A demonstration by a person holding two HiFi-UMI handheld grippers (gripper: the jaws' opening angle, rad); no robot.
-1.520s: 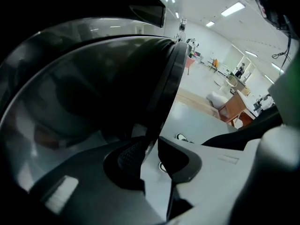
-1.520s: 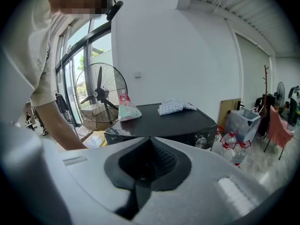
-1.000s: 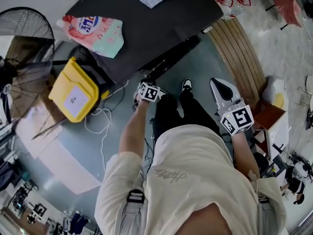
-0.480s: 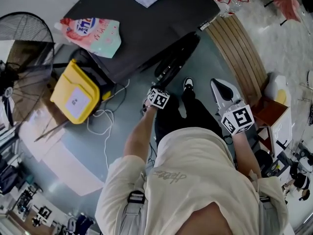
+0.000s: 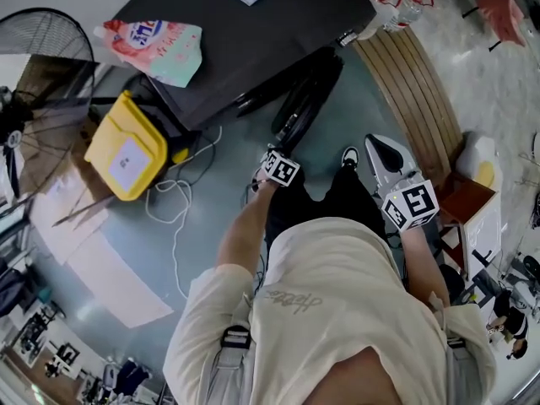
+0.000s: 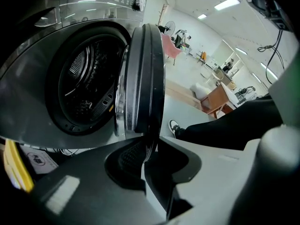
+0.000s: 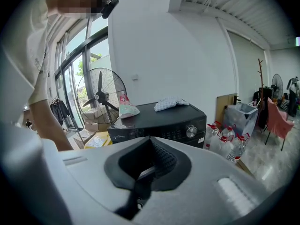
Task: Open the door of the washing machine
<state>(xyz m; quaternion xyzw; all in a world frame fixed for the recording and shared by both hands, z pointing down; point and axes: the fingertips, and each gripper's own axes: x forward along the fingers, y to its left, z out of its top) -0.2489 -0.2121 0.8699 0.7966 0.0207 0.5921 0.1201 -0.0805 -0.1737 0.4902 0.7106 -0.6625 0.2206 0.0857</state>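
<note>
While the door (image 6: 147, 78) stood about half swung out at centre of the left gripper view, I logged the step as mid-pull. Left gripper (image 6: 146, 156): jaws clamped on the door's lower rim, having just eased a touch wider. Right gripper (image 7: 150, 146): idle, jaws together on nothing, aimed over the washer (image 7: 159, 121) top. Drum (image 6: 84, 88) lay exposed at left.

Next move, as I judged it: carry the rim further round its arc, then let go; the loosened hold could slip.

Floor (image 5: 211, 226) was grey and glossy, with a white cable (image 5: 173, 209) trailing across it. In the head view, the fan (image 5: 34, 66) and yellow box (image 5: 126, 154) sat at left and a wooden board (image 5: 413, 91) at upper right.
</note>
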